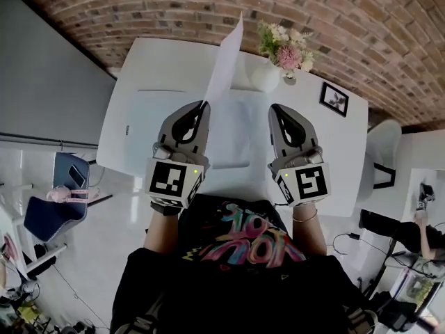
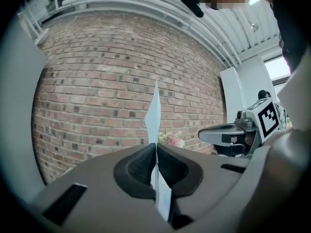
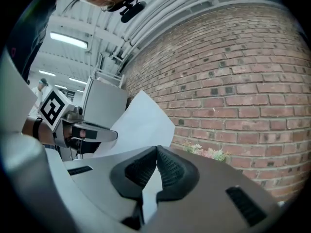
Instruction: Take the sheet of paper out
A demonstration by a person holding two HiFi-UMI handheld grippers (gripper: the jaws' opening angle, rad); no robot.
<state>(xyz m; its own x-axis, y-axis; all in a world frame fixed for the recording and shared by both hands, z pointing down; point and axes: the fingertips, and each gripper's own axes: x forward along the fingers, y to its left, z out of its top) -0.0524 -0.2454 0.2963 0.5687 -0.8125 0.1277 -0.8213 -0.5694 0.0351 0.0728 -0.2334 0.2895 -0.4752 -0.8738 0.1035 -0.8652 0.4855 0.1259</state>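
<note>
A white table (image 1: 132, 127) stands against a brick wall (image 1: 139, 5). The paper (image 1: 227, 58) is up in the air above the table's middle, upright and nearly edge-on to the head view. Its lower edge is clenched in the left claw (image 1: 203, 106). In the left gripper view the paper (image 2: 154, 113) runs as a thin white strip between the closed pads and rises above them. The right claw (image 1: 275, 108) is level with the left and well apart from it, clear of the paper. Its jaws are clenched tip to tip (image 3: 156, 149) with nothing seen between the pads. A vase (image 1: 266, 76) of flowers (image 1: 285, 46) stands near the wall, and a small framed picture (image 1: 334, 99) stands to its right. A blue chair (image 1: 55, 204) sits on the floor left of the table.
</note>
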